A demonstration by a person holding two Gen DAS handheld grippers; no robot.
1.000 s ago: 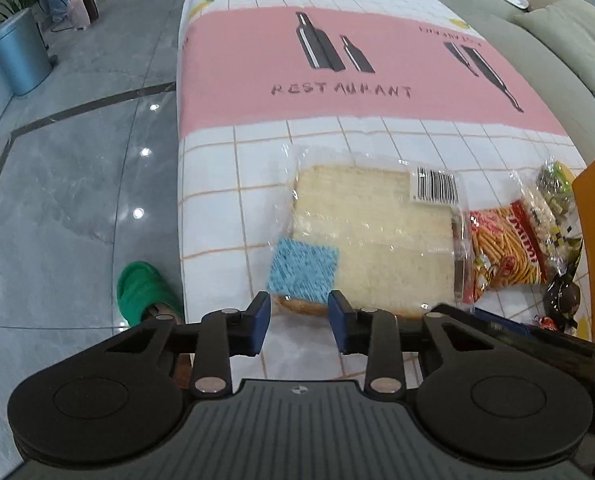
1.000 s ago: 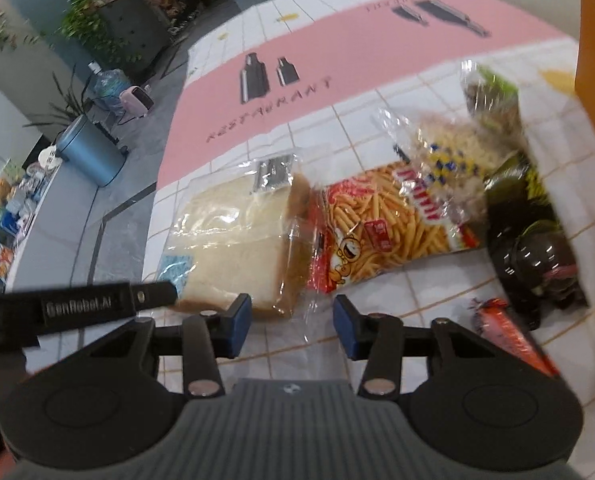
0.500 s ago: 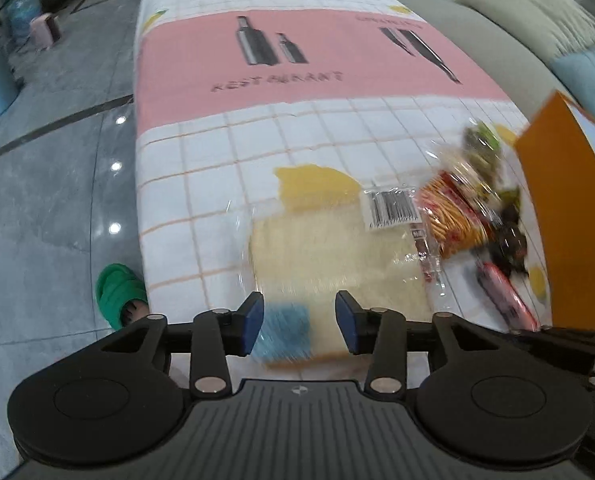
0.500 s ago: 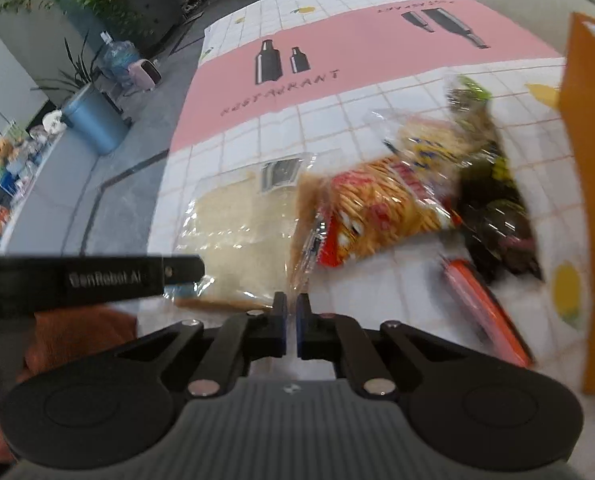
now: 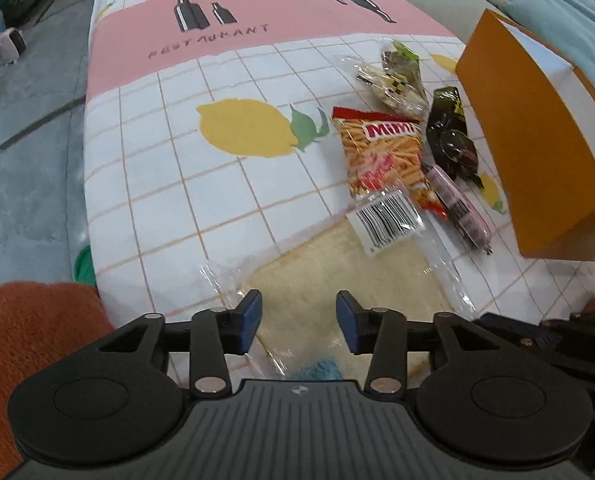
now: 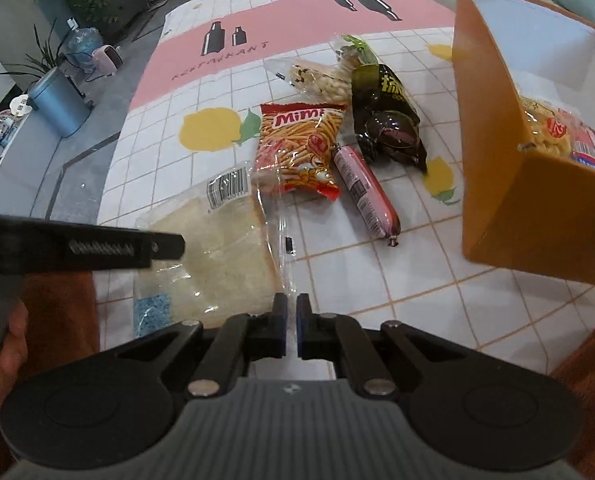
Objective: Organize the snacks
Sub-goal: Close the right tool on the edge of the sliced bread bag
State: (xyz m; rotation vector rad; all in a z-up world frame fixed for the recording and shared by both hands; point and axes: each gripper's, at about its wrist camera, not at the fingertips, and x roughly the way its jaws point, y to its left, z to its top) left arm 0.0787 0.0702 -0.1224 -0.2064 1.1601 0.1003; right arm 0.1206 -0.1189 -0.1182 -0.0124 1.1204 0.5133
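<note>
A clear bag of sliced bread [image 5: 337, 280] [image 6: 221, 260] lies at the near table edge. My right gripper [image 6: 291, 330] is shut on the bag's clear plastic edge at its right side. My left gripper [image 5: 299, 322] is open, its fingers either side of the bread bag's near end. Beyond lie a red Mimi snack bag [image 5: 385, 152] [image 6: 297, 148], a pink sausage [image 5: 457, 208] [image 6: 365, 196], a black packet [image 5: 451, 136] [image 6: 389, 120] and clear nut packets [image 5: 389, 80] [image 6: 321, 76]. An orange box [image 5: 537, 140] [image 6: 493, 184] stands at the right with a snack bag [image 6: 557, 136] inside.
The tablecloth [image 5: 217, 184] has a pink band, grid lines and lemon prints. The floor lies to the left, with a blue bin [image 6: 57, 100] and plants. A sofa with cushions [image 5: 569, 12] is behind the box. An orange sleeve [image 5: 29, 328] is at the near left.
My right gripper closed on the bread bag's plastic edge and pulled the bag toward the near edge. My left gripper opened wider. Both views swung right toward the orange box.
</note>
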